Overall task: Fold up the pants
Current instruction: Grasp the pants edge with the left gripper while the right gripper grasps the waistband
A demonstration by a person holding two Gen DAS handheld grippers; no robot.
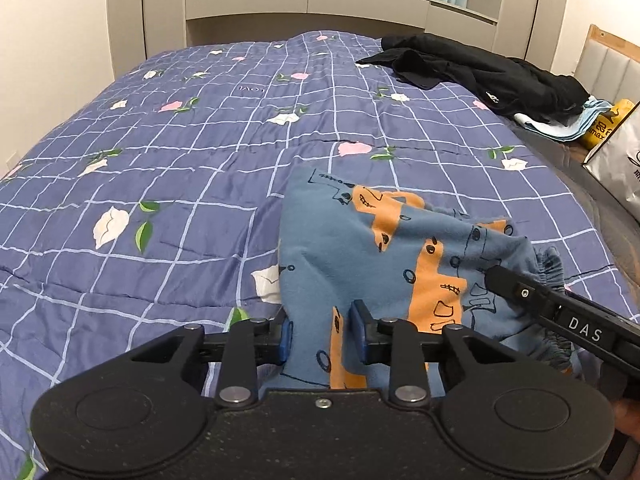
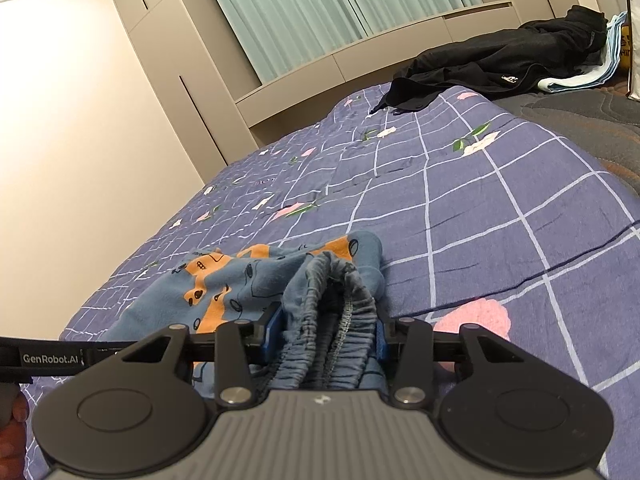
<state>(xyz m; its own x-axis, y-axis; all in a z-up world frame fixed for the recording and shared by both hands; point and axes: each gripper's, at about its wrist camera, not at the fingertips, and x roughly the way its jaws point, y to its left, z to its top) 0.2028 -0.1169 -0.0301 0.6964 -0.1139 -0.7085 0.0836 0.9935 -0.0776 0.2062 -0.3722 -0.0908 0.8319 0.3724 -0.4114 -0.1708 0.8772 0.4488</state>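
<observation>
The pants [image 1: 384, 256] are small, blue with orange and black drawings, and lie bunched on the purple checked bedspread [image 1: 180, 152]. My left gripper [image 1: 322, 334] is shut on a fold of their blue fabric. My right gripper [image 2: 326, 332] is shut on the gathered elastic waistband [image 2: 340, 320]; the rest of the pants [image 2: 224, 280] trail to its left. The right gripper also shows in the left wrist view [image 1: 496, 276], reaching in from the right onto the waistband [image 1: 550, 266]. The left gripper's body shows at the left edge of the right wrist view [image 2: 52, 358].
Black clothes [image 1: 484, 72] lie heaped at the far right of the bed over a light blue cloth [image 1: 560, 124]. A white bag [image 1: 620, 160] and yellow pack [image 1: 604, 124] stand beside the bed's right edge. Beige cabinets [image 2: 168, 80] and curtains [image 2: 320, 8] stand beyond.
</observation>
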